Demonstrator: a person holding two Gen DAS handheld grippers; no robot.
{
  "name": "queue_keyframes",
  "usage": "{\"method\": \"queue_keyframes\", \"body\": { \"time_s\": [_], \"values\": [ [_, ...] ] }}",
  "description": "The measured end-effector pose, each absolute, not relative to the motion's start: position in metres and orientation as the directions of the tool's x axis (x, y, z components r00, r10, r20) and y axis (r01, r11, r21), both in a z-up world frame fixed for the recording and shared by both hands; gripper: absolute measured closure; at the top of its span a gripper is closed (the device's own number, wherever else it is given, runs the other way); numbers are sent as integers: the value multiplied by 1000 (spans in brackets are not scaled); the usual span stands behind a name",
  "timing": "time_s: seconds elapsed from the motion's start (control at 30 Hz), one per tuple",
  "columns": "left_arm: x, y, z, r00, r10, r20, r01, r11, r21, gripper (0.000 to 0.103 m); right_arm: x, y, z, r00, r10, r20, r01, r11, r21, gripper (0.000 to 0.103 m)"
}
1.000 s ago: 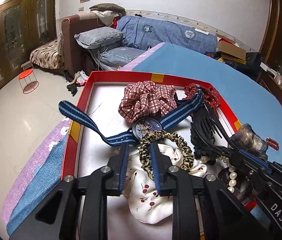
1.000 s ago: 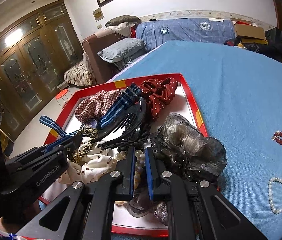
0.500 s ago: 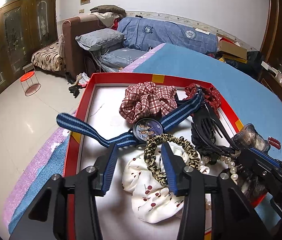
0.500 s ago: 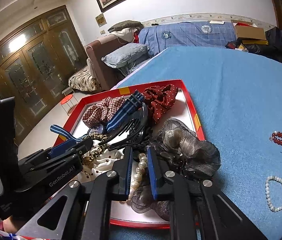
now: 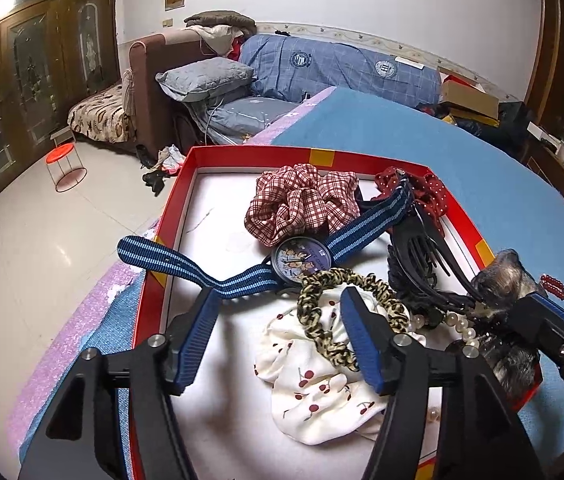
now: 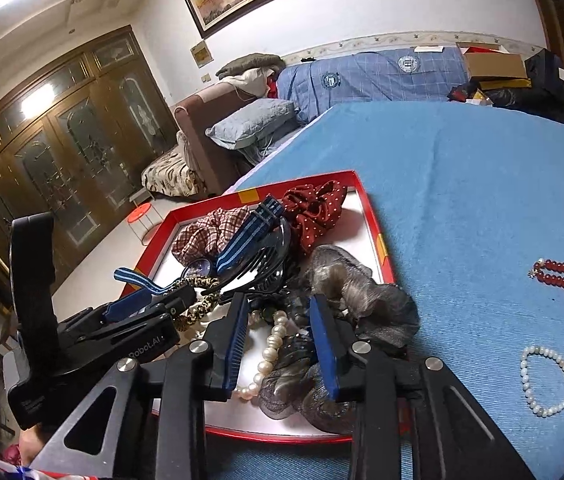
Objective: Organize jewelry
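Both grippers, left gripper (image 5: 278, 332) and right gripper (image 6: 278, 338), are held released over the red tray (image 6: 366, 196); the pearl strand (image 6: 270, 350) is judged next to be grasped.

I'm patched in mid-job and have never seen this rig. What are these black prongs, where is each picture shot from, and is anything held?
No robot arm here: a person holds a two-finger gripper in each hand, each with a fisheye camera looking along its fingers. One view shows the left gripper, open over a leopard scrunchie and cherry-print scrunchie in the red tray. The other shows the right gripper, open around a pearl strand. Neither holds anything. Outside the tray, on the blue cloth, lie a red bead bracelet and a pearl bracelet.
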State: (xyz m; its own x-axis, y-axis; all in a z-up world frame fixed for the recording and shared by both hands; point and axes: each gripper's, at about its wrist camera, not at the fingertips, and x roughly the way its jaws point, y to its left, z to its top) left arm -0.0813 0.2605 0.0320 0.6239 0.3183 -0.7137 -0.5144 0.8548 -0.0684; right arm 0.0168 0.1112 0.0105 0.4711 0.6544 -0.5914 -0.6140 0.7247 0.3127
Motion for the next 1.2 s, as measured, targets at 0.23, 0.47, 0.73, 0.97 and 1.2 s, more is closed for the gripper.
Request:
{"method": "queue_keyframes", "body": {
  "time_s": [0.23,0.47,0.73,0.97,1.2],
  "values": [
    [-86,257,34,623,327,-710,-513,856,-56,24,12,100,11,496,645,-582,-604,737,302,62],
    [-91,250,33,617,326,-716,-509,860,-47,21,8,85,12,519,637,-570,-588,750,302,55],
    [-101,243,39,619,334,-711,-514,856,-45,15,2,73,11,535,626,-567,-576,762,297,50],
    [-129,222,53,671,377,-638,-515,857,-35,6,-11,64,10,572,597,-562,-566,784,256,31],
    [-164,191,73,751,381,-539,-470,882,-32,0,-40,47,11,645,540,-541,-548,820,166,23]
  ]
}}
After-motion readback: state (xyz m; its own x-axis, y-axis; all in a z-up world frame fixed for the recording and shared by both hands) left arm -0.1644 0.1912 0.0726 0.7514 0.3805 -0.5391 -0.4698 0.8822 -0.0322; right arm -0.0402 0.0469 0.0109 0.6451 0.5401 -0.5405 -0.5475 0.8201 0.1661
